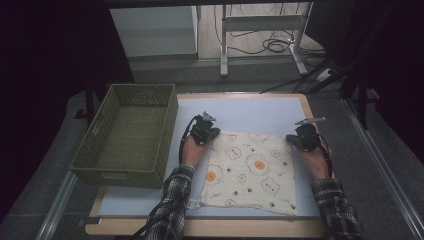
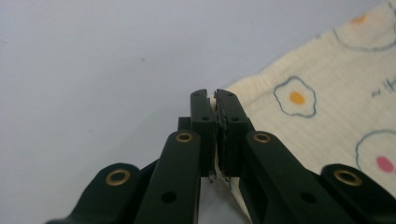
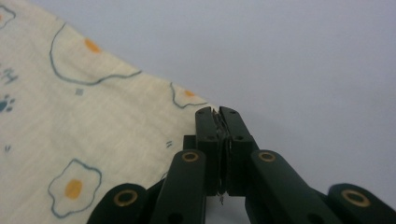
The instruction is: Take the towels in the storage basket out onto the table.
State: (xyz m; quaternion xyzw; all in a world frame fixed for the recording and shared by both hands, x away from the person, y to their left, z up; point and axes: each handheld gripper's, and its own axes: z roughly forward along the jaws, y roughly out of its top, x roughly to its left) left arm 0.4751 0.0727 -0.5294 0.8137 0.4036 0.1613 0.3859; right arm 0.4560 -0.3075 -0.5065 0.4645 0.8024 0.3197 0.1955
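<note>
A cream cloth point(image 1: 252, 172) printed with fried eggs lies flat on the pale blue table top point(image 1: 250, 111). My left gripper point(image 1: 215, 133) sits at the cloth's far left corner. In the left gripper view its jaws point(image 2: 215, 95) are pressed together with the corner of the cloth point(image 2: 327, 93) pinched between the pads. At the far right corner is my right gripper point(image 1: 292, 140). The right gripper view shows its jaws point(image 3: 216, 112) shut on the edge of the cloth point(image 3: 93, 121). Both corners stay low against the table.
An olive-green woven basket point(image 1: 122, 178) stands on the left part of the table, close beside the left forearm. A wooden rim edges the table. Beyond the far edge are desk legs point(image 1: 223, 45) and cables on the floor.
</note>
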